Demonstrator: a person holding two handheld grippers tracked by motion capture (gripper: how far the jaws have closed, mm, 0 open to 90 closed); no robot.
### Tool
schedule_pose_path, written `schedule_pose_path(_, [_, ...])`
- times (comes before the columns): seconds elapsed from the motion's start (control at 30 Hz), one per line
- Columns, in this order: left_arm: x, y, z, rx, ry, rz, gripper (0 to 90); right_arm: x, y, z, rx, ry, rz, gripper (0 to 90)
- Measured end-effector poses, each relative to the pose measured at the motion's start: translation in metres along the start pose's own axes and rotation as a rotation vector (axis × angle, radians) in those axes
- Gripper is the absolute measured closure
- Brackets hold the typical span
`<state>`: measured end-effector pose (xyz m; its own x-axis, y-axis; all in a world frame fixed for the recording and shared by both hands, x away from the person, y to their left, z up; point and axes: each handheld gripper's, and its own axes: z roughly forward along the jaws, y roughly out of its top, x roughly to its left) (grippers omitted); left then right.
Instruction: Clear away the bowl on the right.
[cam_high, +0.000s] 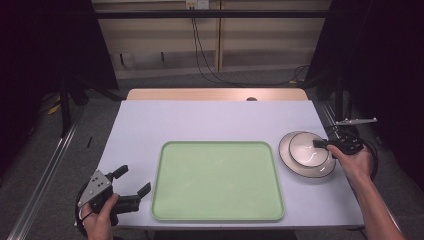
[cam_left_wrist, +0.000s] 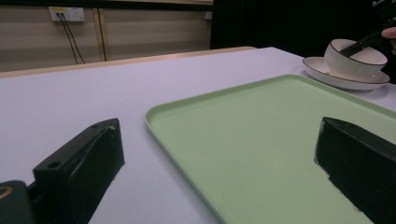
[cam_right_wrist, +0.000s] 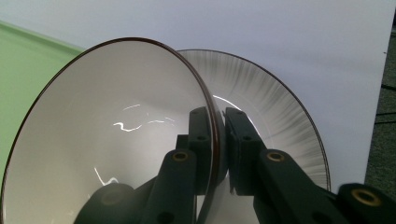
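A white bowl (cam_high: 305, 146) with a dark rim sits on a white plate (cam_high: 292, 162) at the table's right side. My right gripper (cam_high: 320, 144) is shut on the bowl's right rim, one jaw inside and one outside; in the right gripper view the bowl (cam_right_wrist: 107, 140) and the plate (cam_right_wrist: 275, 107) are close up, with the right gripper (cam_right_wrist: 218, 135) pinching the rim. An empty pale green tray (cam_high: 217, 180) lies in the middle. My left gripper (cam_high: 134, 180) rests open at the front left corner, left of the tray (cam_left_wrist: 261, 140), with nothing between its jaws.
The pale table top (cam_high: 210, 120) reaches back to a wooden strip (cam_high: 215, 94). Cables hang from a wall socket (cam_high: 196, 4) behind the table. Dark floor and metal frames surround the table on both sides.
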<state>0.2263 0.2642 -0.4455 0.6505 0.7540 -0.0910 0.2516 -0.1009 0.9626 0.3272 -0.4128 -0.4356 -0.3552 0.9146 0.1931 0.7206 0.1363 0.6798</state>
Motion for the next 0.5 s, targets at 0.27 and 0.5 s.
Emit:
schedule_pose_path(0.27, [-0.0001, -0.0003, -0.0008, -0.003, -0.005, 0.001, 1.5, 0.0002, 0.0018, -0.0041, -0.024, 0.017, 0.006, 81.9])
schedule_pose_path(0.5, [-0.0007, -0.0004, -0.0015, -0.003, -0.004, -0.003, 1.6, -0.0022, 0.0021, -0.0100, -0.049, 0.023, 0.018, 81.9])
